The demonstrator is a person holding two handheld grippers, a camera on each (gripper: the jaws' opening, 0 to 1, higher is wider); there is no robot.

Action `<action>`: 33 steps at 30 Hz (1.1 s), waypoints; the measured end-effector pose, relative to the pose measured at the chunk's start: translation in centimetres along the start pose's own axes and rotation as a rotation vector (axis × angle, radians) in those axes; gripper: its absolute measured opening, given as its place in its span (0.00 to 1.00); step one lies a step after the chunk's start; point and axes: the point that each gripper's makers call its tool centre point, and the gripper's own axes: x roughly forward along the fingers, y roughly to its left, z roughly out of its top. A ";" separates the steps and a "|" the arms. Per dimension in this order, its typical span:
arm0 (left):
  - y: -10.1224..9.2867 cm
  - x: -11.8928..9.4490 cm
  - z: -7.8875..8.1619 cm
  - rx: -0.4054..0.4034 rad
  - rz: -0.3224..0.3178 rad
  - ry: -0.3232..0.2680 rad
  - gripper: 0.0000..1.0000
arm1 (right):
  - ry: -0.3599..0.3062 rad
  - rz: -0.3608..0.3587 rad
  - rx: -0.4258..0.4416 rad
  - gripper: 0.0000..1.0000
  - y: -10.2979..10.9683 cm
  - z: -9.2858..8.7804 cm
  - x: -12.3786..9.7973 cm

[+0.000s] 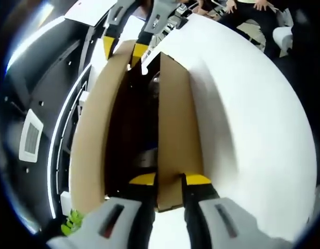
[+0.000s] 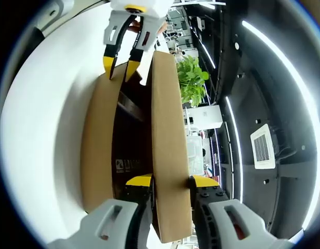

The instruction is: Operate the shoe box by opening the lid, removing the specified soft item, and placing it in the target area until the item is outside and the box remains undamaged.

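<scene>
While both jaws pinch cardboard: the scene reads as follows.

Left hand-held gripper [image 1: 169,179]: its yellow-tipped jaws rise from the bottom of the left gripper view and are clenched on the near edge of a raised cardboard flap.

Lid flap [image 1: 175,129]: a brown cardboard panel running straight ahead from between the left jaws, standing up from the box.

Shoe box [image 1: 92,145]: brown cardboard, its side wall just to the left of the left hand-held gripper; a dark opening lies between that wall and the flap.

Box interior [image 1: 131,135]: dark; what lies inside cannot be made out.

Right hand-held gripper [image 2: 170,181]: jaws clamped on the near end of the flap [image 2: 168,145], one tip on each face of it, in the right gripper view.

Opposite ends: each hand-held gripper appears at the far end of the box in the other's view, the right one [image 1: 135,47] and the left one [image 2: 121,65].

Bench [image 1: 253,114]: white, under and beside the box.

Plant [image 2: 192,78]: green leaves beyond the flap, well apart from the right jaws.
</scene>
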 end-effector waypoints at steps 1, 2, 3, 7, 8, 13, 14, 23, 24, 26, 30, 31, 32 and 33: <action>0.0 0.0 0.0 0.001 -0.013 0.003 0.17 | 0.000 0.000 -0.001 0.27 0.0 0.0 0.0; -0.1 0.0 -0.1 0.004 -0.033 0.010 0.17 | 0.001 0.000 -0.002 0.26 -0.1 0.0 0.0; 0.0 0.0 0.0 0.012 -0.047 0.012 0.16 | 0.000 0.000 -0.001 0.26 -0.1 0.0 0.0; 0.0 0.1 0.0 0.010 -0.115 0.025 0.14 | 0.003 0.000 -0.002 0.26 -0.2 0.0 0.1; 0.0 0.1 0.0 0.016 -0.127 0.027 0.14 | 0.003 0.000 -0.002 0.26 -0.2 -0.1 0.1; -0.1 0.1 -0.1 0.039 -0.199 0.046 0.13 | 0.007 0.001 -0.004 0.26 -0.3 -0.1 0.1; 0.0 0.1 -0.1 0.036 -0.211 0.050 0.12 | 0.007 0.002 -0.005 0.26 -0.3 0.0 0.2; 0.0 0.1 -0.1 -0.008 -0.260 0.089 0.11 | 0.009 -0.001 -0.007 0.26 -0.7 0.0 0.3; -0.1 0.1 -0.1 -0.013 -0.261 0.090 0.11 | 0.010 -0.001 -0.009 0.26 -0.7 0.0 0.3; -0.1 0.1 -0.2 -0.011 -0.263 0.089 0.10 | 0.010 0.000 -0.011 0.26 -0.7 0.0 0.3; -0.1 0.1 -0.2 -0.010 -0.265 0.089 0.10 | 0.009 -0.001 -0.012 0.26 -0.8 0.0 0.3; -0.1 0.1 -0.2 -0.010 -0.266 0.090 0.10 | 0.010 -0.002 -0.012 0.26 -0.8 0.0 0.3; -0.1 0.0 -0.2 -0.017 -0.268 0.091 0.10 | 0.009 -0.002 -0.012 0.26 -0.9 0.0 0.3; -0.1 0.0 -0.2 -0.020 -0.269 0.092 0.10 | 0.009 -0.003 -0.012 0.26 -0.9 0.0 0.3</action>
